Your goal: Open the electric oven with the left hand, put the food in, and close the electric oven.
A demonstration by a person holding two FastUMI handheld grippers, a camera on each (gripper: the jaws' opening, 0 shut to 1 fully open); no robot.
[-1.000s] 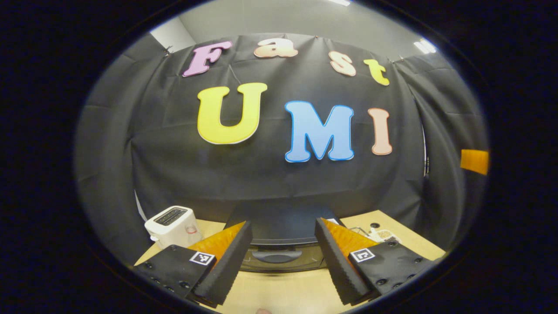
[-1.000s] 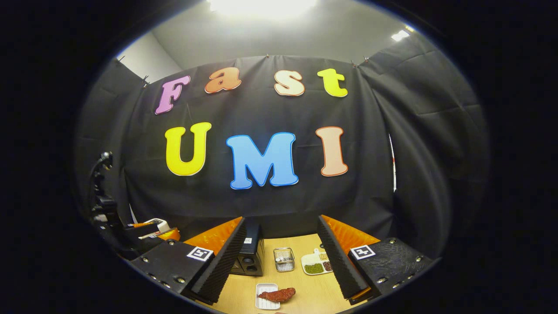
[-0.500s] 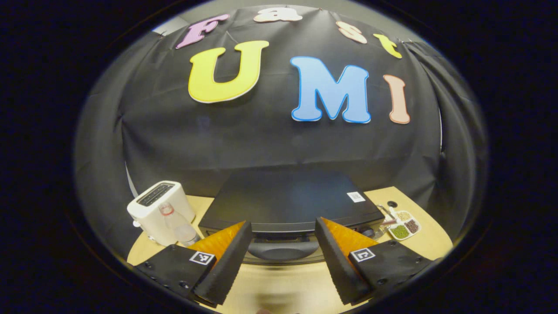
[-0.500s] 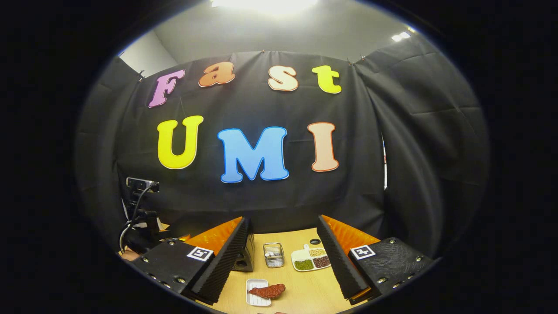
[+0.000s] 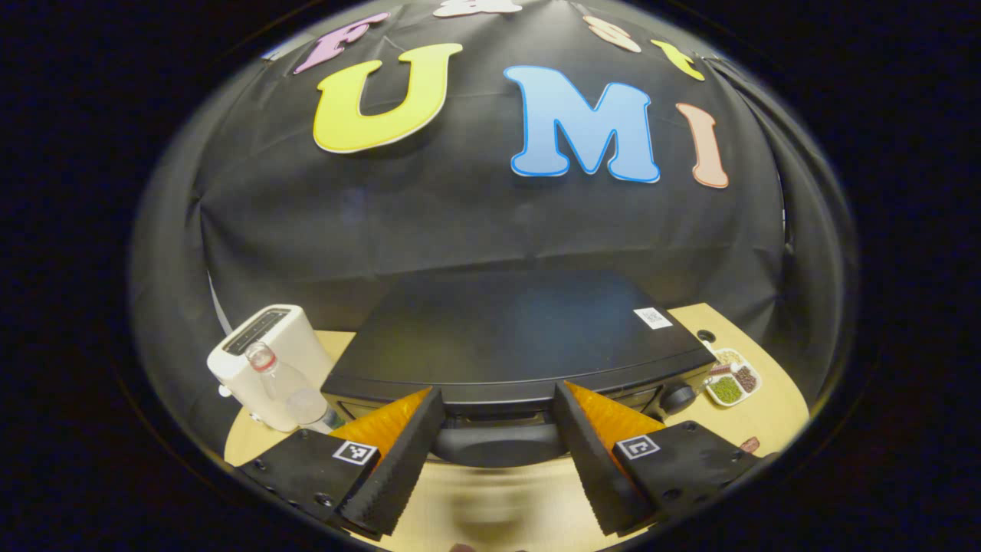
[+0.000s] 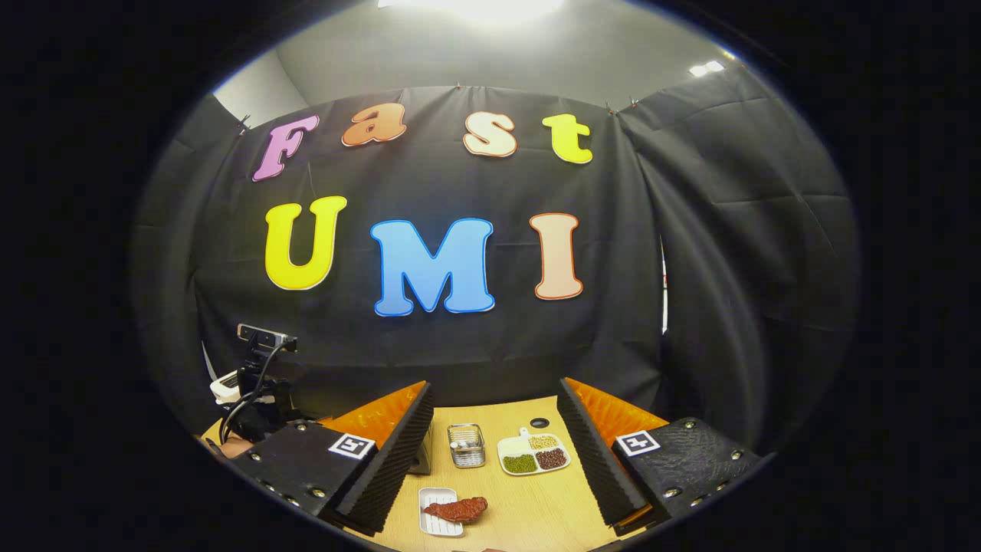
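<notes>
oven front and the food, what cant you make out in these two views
- Oven door, left gripper view: only its handle shows between the left gripper fingers; the rest is hidden.
- Oven knob markings: too small.
- Food on its tray, right gripper view: kind too small to tell.

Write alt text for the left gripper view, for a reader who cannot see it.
The left gripper hangs open just in front of the black electric oven, its fingers on either side of the door handle without touching it. On the wooden table, a white toaster and clear bottle stand left of the oven; a divided dish of beans lies right.
</notes>
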